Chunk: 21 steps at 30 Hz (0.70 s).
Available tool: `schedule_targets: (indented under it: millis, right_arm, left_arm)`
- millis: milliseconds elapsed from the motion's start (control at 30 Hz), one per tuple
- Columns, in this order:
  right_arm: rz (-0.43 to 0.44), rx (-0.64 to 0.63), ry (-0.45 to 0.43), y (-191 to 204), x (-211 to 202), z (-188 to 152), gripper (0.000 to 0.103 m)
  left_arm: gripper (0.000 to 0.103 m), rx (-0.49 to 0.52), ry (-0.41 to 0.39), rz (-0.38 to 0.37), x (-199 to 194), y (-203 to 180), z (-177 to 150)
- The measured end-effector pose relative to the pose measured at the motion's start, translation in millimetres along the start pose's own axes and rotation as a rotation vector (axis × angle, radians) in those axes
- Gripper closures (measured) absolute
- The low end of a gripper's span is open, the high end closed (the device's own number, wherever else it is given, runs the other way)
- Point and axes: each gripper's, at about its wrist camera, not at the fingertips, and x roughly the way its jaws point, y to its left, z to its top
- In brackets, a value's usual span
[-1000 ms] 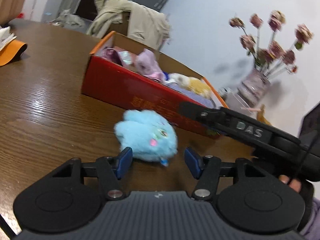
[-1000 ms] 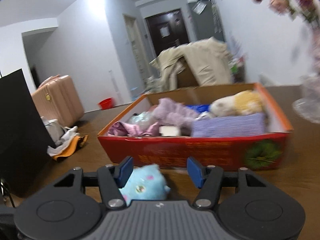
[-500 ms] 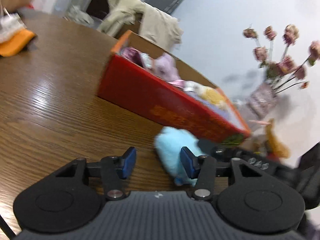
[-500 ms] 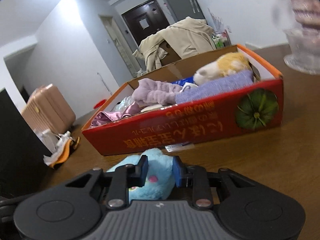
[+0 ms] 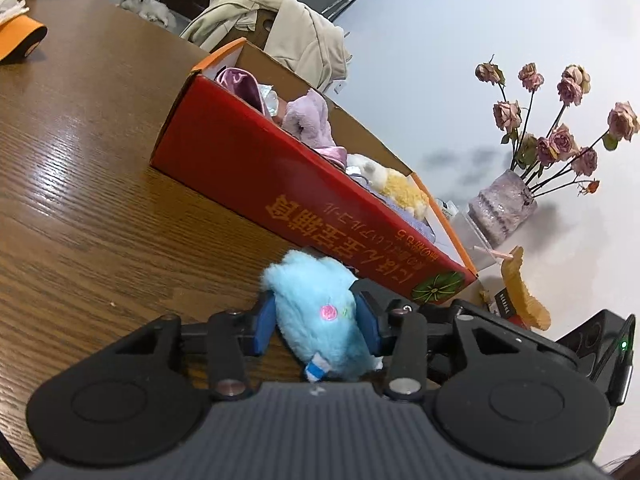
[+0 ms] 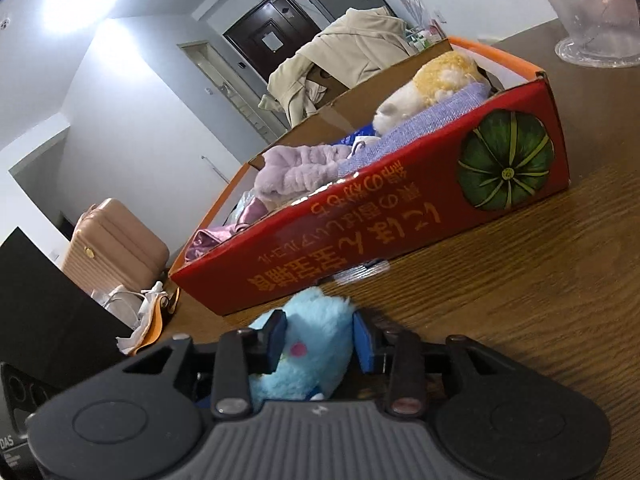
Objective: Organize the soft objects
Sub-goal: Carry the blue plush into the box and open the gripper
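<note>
Blue plush toy [image 5: 320, 312]: light, squashy, fuzzy; best pinched mid-body. Left hand-held gripper [image 5: 316, 330] closing on it; right hand-held gripper [image 6: 316, 344] easing open, pads touching.

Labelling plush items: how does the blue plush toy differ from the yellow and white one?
Place: the blue plush toy is outside the red box, on the table; the yellow and white plush lies inside the box.
Contact: the blue one sits between gripper jaws; nothing touches the yellow one.
Colour: plain blue versus yellow with white.
Both are fluffy.
</note>
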Motion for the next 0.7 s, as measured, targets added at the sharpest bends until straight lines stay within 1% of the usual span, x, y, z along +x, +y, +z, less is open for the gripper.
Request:
schedule_targets:
  millis: [67,133,200,267,367,467,533,633,700]
  right_arm:
    - [-0.003,-0.015,-0.010,5.0,-2.4,-3.4,0.072]
    - [-0.032,-0.037,-0.021,14.2,-13.0,-8.9,0.074]
    - [-0.050,-0.073,-0.056,24.6,-33.8,-18.2,0.075]
    - [-0.058,-0.095,-0.090,31.4,-54.1,-27.6,0.075]
    - [-0.057,-0.111,-0.143,39.1,-83.1,-29.3,0.075]
    - [-0.057,-0.159,-0.221,50.8,-107.1,-10.8,0.075]
    - [-0.049,-0.182,-0.256,54.8,-113.2,11.8,0.075]
    - [-0.032,-0.170,-0.280,52.6,-105.5,52.1,0.075]
    - [-0.032,-0.157,-0.275,48.5,-91.0,78.3,0.075]
  left_arm:
    - [0.061,0.021,-0.006,0.016,-3.7,-6.0,-3.5]
    - [0.062,0.054,-0.007,0.019,-13.6,-13.9,-11.6]
    - [0.062,0.097,-0.024,0.002,-29.3,-23.7,-22.5]
    - [0.062,0.116,-0.034,-0.018,-43.5,-32.9,-29.1]
    - [0.063,0.155,-0.067,-0.047,-58.3,-53.7,-27.8]
    - [0.063,0.219,-0.108,-0.097,-62.0,-78.3,-11.6]
    - [0.063,0.279,-0.134,-0.115,-56.3,-93.9,5.3]
    - [0.064,0.297,-0.153,-0.136,-34.3,-107.0,39.4]
    - [0.064,0.302,-0.141,-0.133,-14.1,-110.2,62.5]
